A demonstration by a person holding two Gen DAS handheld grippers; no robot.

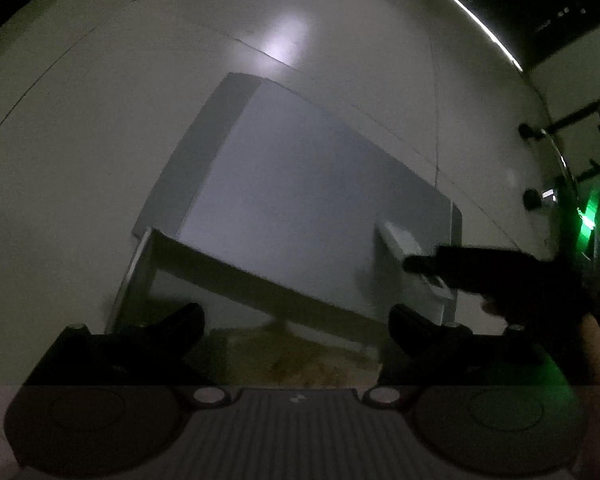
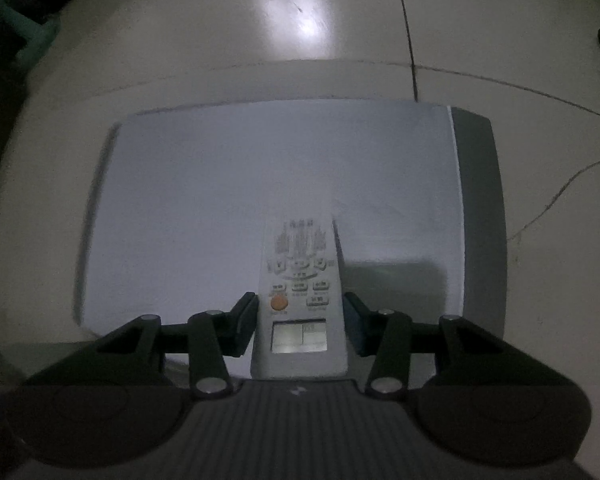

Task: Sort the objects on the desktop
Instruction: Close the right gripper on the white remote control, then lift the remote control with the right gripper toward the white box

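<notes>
Your right gripper [image 2: 300, 320] pinches the remote [image 2: 299, 300] by its display end; loosen and it drops onto the surface [image 2: 220, 200]. Left gripper [image 1: 296, 320] wide, empty.

- The right gripper [image 2: 300, 316] points forward and down, its two black fingers [image 2: 244, 320] set close on either side of a remote control [image 2: 299, 304] and clamping it.
- The left gripper [image 1: 296, 324] hangs tilted, its fingers [image 1: 188, 320] spread wide apart with nothing between them.
- In the left wrist view the right gripper [image 1: 416, 266] reaches in from the right.
</notes>
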